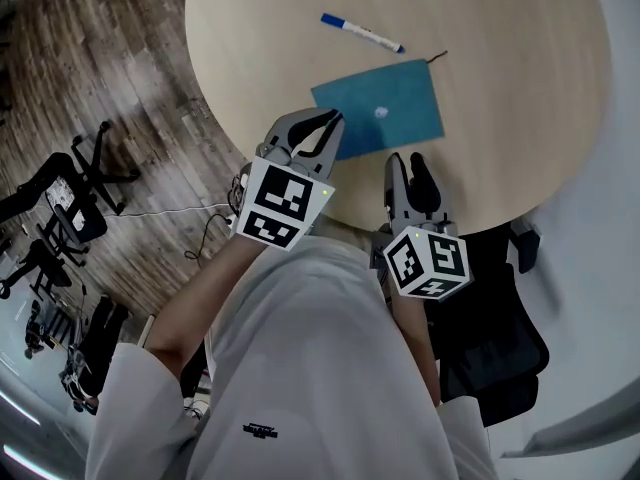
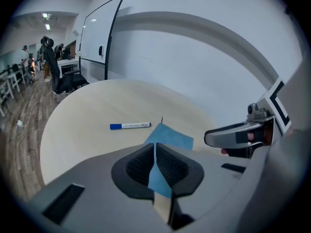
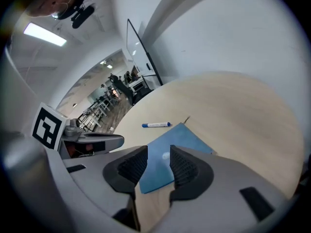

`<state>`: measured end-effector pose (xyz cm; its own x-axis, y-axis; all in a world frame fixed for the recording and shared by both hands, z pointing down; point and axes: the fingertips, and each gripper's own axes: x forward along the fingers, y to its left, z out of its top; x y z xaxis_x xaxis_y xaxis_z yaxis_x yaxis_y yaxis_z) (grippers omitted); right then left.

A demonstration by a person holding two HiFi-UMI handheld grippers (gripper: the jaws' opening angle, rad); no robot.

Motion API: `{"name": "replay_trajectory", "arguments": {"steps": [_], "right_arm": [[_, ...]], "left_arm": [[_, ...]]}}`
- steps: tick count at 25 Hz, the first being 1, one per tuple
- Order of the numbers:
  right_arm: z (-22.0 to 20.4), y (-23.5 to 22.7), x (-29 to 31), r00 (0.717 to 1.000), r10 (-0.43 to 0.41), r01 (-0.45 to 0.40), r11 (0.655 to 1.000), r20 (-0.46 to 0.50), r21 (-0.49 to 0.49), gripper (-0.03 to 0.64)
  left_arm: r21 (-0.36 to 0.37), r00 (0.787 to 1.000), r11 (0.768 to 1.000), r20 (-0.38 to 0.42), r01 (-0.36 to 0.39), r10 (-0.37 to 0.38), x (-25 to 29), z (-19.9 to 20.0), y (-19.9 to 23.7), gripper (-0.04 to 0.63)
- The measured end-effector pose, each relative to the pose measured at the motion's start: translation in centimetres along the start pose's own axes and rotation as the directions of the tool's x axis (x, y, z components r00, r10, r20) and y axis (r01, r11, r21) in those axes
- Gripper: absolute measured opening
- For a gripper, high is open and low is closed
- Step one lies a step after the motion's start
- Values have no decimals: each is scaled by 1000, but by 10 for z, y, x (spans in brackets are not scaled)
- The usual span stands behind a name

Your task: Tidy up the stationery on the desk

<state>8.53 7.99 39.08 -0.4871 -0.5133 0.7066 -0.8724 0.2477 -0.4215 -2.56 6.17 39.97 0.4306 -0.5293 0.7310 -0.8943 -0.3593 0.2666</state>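
A blue notebook [image 1: 385, 103] lies flat near the middle of the round wooden table [image 1: 520, 88], with a small white speck [image 1: 381, 112] on its cover. Beyond it lies a blue-capped white marker [image 1: 362, 33]. My left gripper [image 1: 322, 126] hovers at the notebook's near left corner, jaws shut with only a slit between them and nothing held. My right gripper [image 1: 411, 168] is at the notebook's near edge, open and empty. The left gripper view shows the notebook [image 2: 170, 138] and marker [image 2: 130, 125] past the gripper [image 2: 155, 161]. The right gripper view shows notebook [image 3: 180, 142] and marker [image 3: 156, 124] beyond the gripper [image 3: 159, 166].
The table's near edge [image 1: 300, 218] runs just under both grippers. Black office chairs [image 1: 70, 198] stand on the wood floor to the left, and another chair [image 1: 490, 338] sits at the right. A whiteboard [image 2: 99, 42] stands behind the table.
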Motion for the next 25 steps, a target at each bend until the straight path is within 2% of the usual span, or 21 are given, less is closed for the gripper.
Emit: {"name": "replay_trajectory", "arguments": {"steps": [5, 15, 16, 18, 20, 25], "right_arm": [[-6, -35, 10, 993, -111, 106, 988, 39, 117, 138], [-36, -51, 35, 991, -136, 130, 970, 17, 206, 170], [-40, -51, 37, 990, -137, 132, 967, 11, 216, 175], [-47, -51, 40, 990, -137, 136, 963, -8, 232, 181], [-56, -51, 44, 991, -126, 132, 961, -40, 244, 187], [-65, -46, 58, 991, -104, 121, 963, -81, 239, 190]], "left_arm": [[26, 1000, 999, -13, -27, 27, 23, -6, 12, 23], [131, 997, 991, -67, -32, 41, 52, -21, 23, 25], [138, 997, 990, -70, -26, 36, 54, -22, 23, 31], [143, 996, 990, -82, -5, 17, 60, -25, 22, 102], [143, 995, 990, -101, 9, 5, 67, -29, 22, 146], [151, 992, 988, -125, 19, 0, 83, -35, 31, 178]]}}
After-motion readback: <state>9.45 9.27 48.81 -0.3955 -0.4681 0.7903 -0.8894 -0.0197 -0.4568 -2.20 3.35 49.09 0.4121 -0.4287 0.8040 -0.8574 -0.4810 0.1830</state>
